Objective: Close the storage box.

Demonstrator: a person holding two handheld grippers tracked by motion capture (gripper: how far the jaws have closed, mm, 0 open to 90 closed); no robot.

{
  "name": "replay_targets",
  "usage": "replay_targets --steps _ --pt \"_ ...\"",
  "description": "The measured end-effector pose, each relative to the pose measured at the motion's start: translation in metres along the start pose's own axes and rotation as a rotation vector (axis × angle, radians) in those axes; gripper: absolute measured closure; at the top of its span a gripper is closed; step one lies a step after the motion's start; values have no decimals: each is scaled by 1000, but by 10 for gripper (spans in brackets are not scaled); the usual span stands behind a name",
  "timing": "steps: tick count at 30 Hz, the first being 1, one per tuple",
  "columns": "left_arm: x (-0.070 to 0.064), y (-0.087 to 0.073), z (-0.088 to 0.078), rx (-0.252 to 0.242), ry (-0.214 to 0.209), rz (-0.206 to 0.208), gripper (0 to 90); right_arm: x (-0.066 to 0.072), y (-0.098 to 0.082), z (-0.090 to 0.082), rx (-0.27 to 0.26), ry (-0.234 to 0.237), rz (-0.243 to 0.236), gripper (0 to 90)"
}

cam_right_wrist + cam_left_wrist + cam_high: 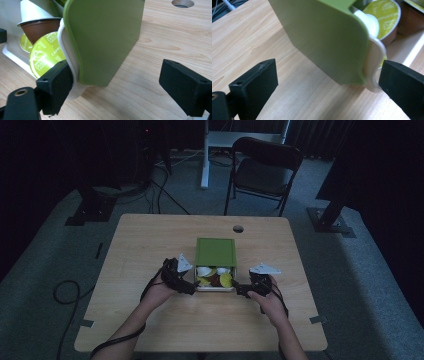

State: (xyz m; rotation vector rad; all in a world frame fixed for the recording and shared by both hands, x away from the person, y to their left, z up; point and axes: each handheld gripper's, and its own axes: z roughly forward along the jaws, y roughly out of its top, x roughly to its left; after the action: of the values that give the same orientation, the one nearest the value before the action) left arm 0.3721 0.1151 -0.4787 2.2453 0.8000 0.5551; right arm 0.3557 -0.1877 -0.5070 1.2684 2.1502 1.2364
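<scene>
A green box (215, 251) stands at the table's middle, its white drawer (215, 289) pulled out toward me and holding several coffee capsules (226, 280) with yellow-green and white lids. My left gripper (187, 285) is open at the drawer's left front corner. In the left gripper view the open left gripper (327, 85) straddles the green box (322, 37), one jaw touching the white drawer (375, 57). My right gripper (241, 290) is open at the right front corner. In the right gripper view the right gripper (120, 87) straddles the box wall (105, 37), one jaw against the drawer (65, 45) beside a capsule (47, 56).
The wooden table (150, 245) has a round cable hole (238, 228) behind the box. A black folding chair (265, 170) stands beyond the far edge. Cables (67, 292) lie on the carpet at the left.
</scene>
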Motion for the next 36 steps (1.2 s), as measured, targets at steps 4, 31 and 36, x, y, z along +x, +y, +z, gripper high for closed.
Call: replay_targets --steps 4,31,36 --pt "1 2 2 7 9 5 23 -1 1 1 2 3 -1 122" --pt "8 11 10 17 26 5 22 -8 11 12 6 -39 11 107" --pt "7 10 8 5 32 2 23 -7 11 11 -1 -40 5 116"
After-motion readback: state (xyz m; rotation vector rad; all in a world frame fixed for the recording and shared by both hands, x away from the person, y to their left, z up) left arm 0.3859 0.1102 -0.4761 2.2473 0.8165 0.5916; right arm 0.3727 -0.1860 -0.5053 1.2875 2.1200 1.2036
